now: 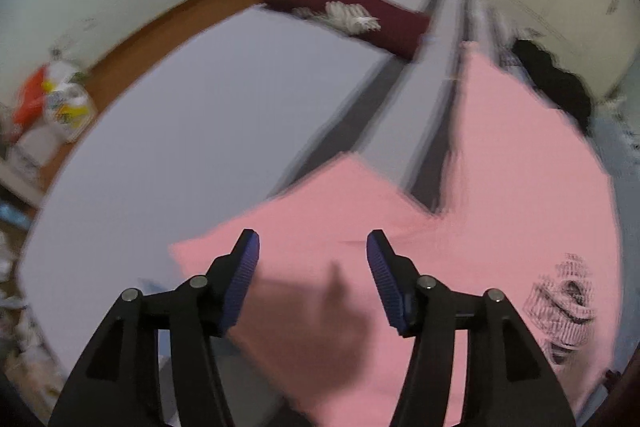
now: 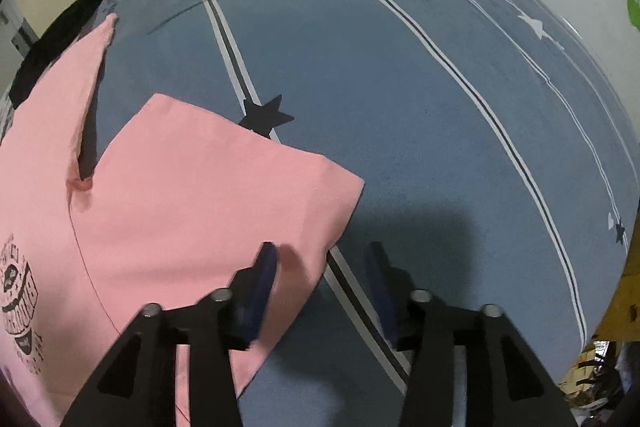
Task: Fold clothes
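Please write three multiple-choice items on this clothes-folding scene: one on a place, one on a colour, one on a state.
1. Where does the T-shirt lie?
A. on the blue bedspread
B. on the floor
C. on a chair

2. What colour is the T-shirt?
A. green
B. pink
C. white

3. How does the left gripper stand?
A. clamped on the T-shirt
C. open, holding nothing
B. out of view

Answers: 1 A, starred blue cloth surrounds it; 2 B, pink in both views; 3 C, its pads stand apart above the cloth.
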`<state>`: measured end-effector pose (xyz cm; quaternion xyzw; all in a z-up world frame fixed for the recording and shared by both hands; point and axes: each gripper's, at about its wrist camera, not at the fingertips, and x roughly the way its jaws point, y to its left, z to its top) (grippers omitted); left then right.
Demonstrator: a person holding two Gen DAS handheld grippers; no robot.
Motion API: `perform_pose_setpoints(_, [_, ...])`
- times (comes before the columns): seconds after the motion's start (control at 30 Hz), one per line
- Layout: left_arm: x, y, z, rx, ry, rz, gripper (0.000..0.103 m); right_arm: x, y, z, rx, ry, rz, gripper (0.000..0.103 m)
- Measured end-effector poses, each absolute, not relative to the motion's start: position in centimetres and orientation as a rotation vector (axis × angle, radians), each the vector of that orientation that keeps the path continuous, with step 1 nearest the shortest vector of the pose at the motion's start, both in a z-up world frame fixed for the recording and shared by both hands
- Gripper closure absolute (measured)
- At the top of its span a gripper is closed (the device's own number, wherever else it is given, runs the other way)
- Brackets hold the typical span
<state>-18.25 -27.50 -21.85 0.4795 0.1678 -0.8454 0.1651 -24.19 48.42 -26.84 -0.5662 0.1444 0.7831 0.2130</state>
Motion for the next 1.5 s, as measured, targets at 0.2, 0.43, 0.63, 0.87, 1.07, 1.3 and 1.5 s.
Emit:
perform_pose_setpoints(0.2, [-20.9,-20.2,-20.9,1.385,0.359,-2.592,0.046,-25.1,48.6,-28.0,-1.578,0.449,2.192,0.057])
perform_pose_setpoints(0.43, [-22.9,-14.3,-20.1,1.422,0.334,-2.688,0.045,-26.0,49.4,-29.2,-1.572,0.497,2.237,0.055])
perform_pose_setpoints(0.63, [-23.0,-13.7,-19.9,1.403,0.358,-2.649,0.045,-25.7,48.3,-28.6,-1.608,0.459,2.291,0.100])
perform_pose_setpoints(0.87, [-21.6,-16.6,-19.2,1.351,0.323,-2.615,0.045,-24.4,43.0,-23.4,-1.552,0.370,2.419,0.100])
perform_pose_setpoints(1.07, [-19.2,-22.4,-19.1,1.315,0.397,-2.576,0.045,-21.4,37.9,-19.2,-1.481,0.221,2.577,0.100])
perform_pose_setpoints(1.3, [-15.1,-31.4,-17.0,1.289,0.366,-2.599,0.045,-20.6,25.5,-15.6,-1.420,0.136,2.715,0.100])
perform_pose_setpoints(1.5, [-12.1,-38.8,-15.6,1.277,0.311,-2.597,0.045,-19.8,9.0,-14.5,-1.473,0.104,2.881,0.100])
